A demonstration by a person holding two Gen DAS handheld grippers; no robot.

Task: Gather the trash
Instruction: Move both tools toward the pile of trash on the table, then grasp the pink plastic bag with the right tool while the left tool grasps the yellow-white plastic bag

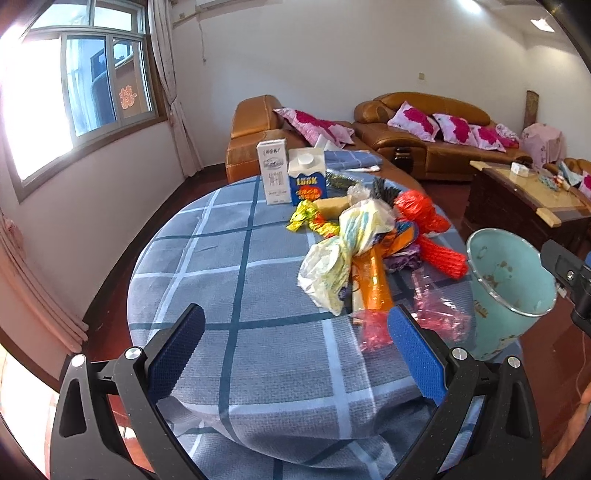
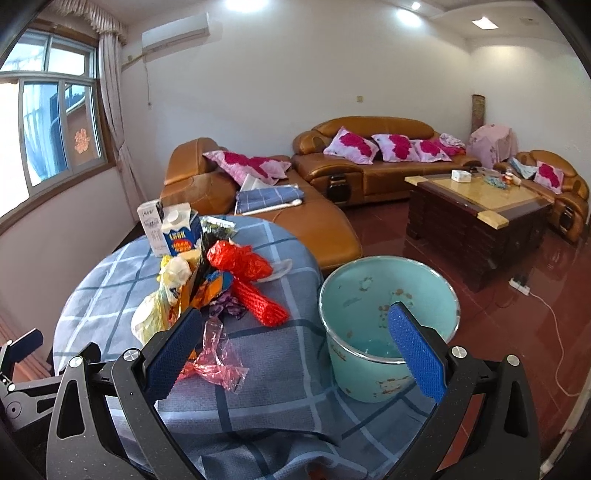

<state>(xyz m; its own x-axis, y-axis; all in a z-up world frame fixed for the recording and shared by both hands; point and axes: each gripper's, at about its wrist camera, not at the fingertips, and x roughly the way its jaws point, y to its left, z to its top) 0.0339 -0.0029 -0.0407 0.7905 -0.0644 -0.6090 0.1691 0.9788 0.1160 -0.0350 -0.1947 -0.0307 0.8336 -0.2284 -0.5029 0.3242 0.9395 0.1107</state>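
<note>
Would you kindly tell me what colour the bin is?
The bin is pale turquoise, clearest in the right wrist view.

The setting was a home living room, as shown by the brown leather sofa (image 2: 373, 162) with pink flowered cushions (image 2: 351, 146), a wooden coffee table (image 2: 476, 210), a curtained window (image 2: 55, 133), a wall-mounted air conditioner (image 2: 175, 31), and a round table under a blue checked cloth (image 1: 236, 280).

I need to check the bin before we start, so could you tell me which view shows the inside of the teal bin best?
The right wrist view: the teal bin shows its whole rim and stained inside. The left wrist view catches it sideways at the edge.
</note>
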